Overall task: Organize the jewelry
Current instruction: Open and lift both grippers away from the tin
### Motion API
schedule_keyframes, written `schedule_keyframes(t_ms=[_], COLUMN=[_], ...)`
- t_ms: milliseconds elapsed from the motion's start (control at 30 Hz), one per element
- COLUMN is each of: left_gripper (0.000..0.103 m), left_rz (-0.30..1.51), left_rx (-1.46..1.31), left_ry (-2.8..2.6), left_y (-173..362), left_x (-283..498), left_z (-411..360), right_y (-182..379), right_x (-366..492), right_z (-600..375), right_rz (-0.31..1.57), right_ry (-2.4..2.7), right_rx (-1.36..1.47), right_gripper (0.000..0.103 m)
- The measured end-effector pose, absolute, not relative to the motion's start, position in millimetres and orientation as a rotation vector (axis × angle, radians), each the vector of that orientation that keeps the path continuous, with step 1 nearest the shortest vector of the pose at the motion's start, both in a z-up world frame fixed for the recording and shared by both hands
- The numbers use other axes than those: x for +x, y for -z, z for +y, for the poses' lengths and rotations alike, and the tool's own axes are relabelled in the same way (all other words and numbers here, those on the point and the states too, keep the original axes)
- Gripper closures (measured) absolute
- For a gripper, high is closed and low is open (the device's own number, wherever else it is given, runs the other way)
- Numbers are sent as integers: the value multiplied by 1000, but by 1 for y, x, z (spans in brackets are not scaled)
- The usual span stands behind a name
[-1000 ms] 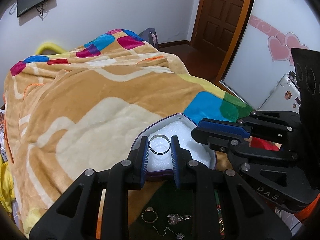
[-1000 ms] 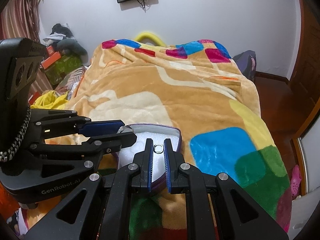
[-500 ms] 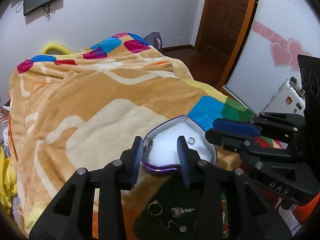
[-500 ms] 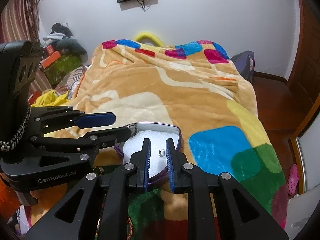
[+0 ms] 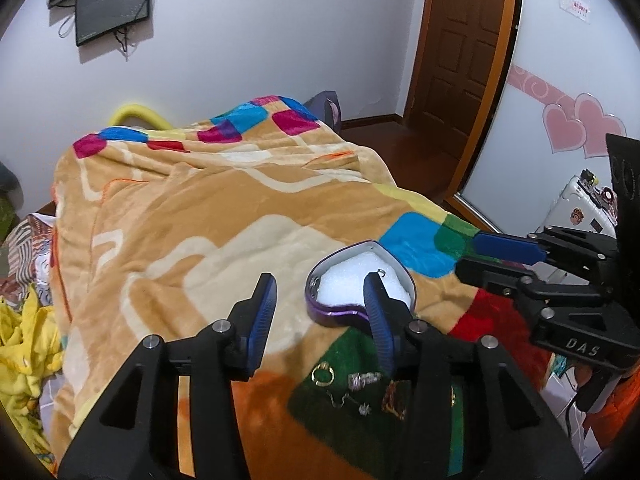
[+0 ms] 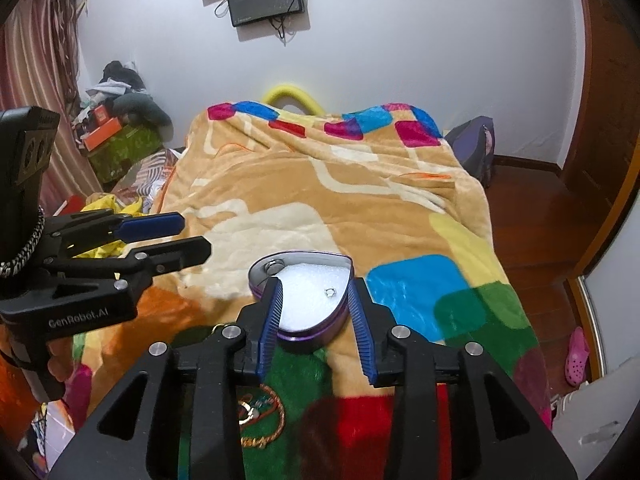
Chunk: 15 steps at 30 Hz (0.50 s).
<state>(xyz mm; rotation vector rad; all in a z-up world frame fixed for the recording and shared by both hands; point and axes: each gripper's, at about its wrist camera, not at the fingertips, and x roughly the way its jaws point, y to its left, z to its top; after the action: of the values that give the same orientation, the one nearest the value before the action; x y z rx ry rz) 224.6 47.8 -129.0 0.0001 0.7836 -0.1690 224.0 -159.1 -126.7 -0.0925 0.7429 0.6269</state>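
Observation:
A purple heart-shaped box (image 5: pixel 340 312) (image 6: pixel 308 332) with white foam inside lies on the bed blanket. A large ring (image 6: pixel 273 267) rests at its left corner and a small ring (image 6: pixel 330 291) on the foam; the small ring also shows in the left wrist view (image 5: pixel 380 273). My left gripper (image 5: pixel 320 292) is open and empty, above and left of the box. My right gripper (image 6: pixel 314 294) is open and empty, just short of the box. Loose jewelry lies near me: a gold ring (image 5: pixel 322 373), a silver piece (image 5: pixel 363 379), earrings (image 5: pixel 347 397) and a gold chain (image 6: pixel 262 420).
The orange patchwork blanket (image 5: pixel 192 216) covers the whole bed. Yellow cloth (image 5: pixel 24 352) lies at the left edge. A brown door (image 5: pixel 460 52) and a wardrobe with pink hearts (image 5: pixel 576 128) stand to the right. Boxes and clothes (image 6: pixel 116 136) pile up at far left.
Both grippers let go of their rings into the box, opened wide and drew back and up from it. The large ring now lies at the box's left corner, the small one on the foam.

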Motion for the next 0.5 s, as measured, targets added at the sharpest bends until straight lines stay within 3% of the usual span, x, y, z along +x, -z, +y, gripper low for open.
schedule_keyframes(t_ms=[500], left_gripper=[57], left_rz=[829], left_rx=[-6], left_ry=[163], left_y=[142], left_x=[168], left_z=[50], right_y=[139], right_x=[188], right_z=[-167], right_rz=[791], right_ry=[-587], right_rx=[-95], right_gripper=[72])
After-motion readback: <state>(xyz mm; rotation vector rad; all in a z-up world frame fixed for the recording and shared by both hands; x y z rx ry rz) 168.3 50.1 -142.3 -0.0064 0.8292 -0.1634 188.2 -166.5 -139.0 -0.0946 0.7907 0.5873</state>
